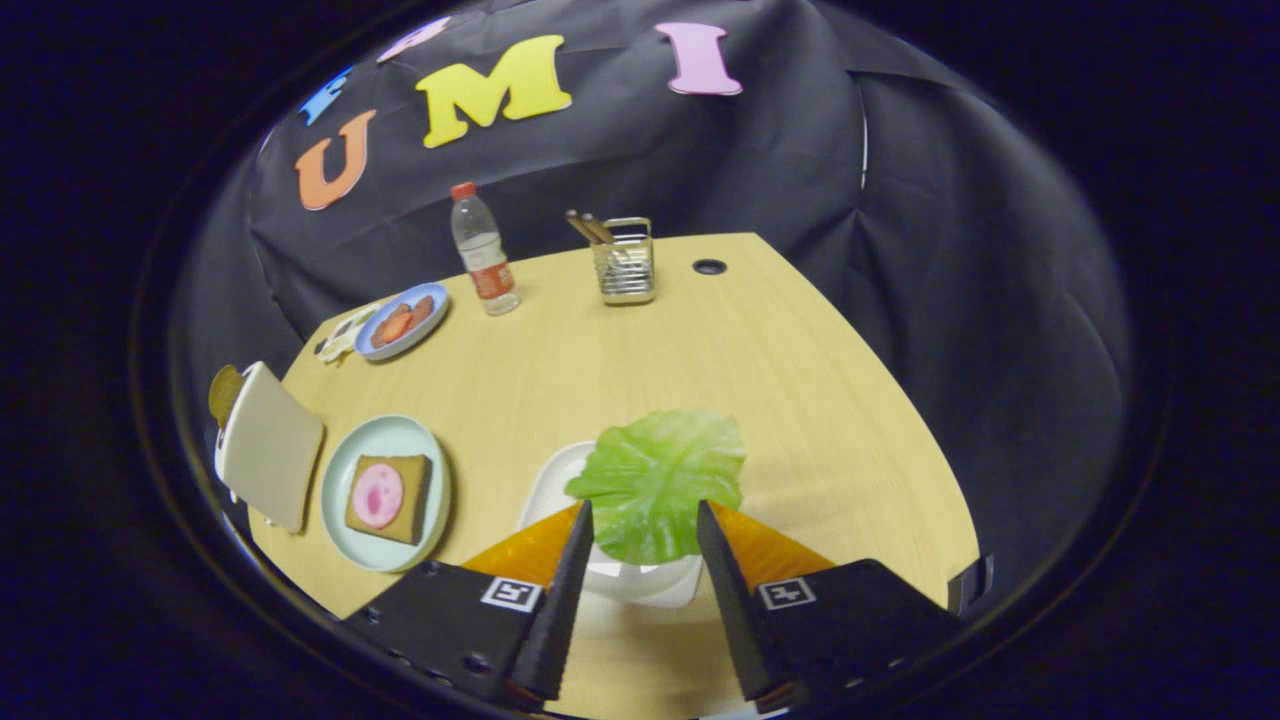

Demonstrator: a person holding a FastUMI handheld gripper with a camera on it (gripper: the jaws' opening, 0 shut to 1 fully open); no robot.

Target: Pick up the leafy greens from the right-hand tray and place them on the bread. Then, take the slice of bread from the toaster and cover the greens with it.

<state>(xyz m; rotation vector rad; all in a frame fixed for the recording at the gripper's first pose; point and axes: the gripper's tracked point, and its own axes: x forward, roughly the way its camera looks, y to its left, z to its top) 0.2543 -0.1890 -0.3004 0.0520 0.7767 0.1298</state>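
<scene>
The gripper point(640, 510) stands wide open with the lettuce leaf point(655, 480) between its fingertips, over the white tray point(550, 480)

Flat green leaf point(655, 480) on white tray point(553, 478), bread point(388, 497) beside toaster point(268, 445)

Jaws of gripper point(640, 512) spread wide around leafy greens point(657, 482) over white tray point(560, 482); bread point(390, 497) on plate point(348, 468) nearby.
</scene>
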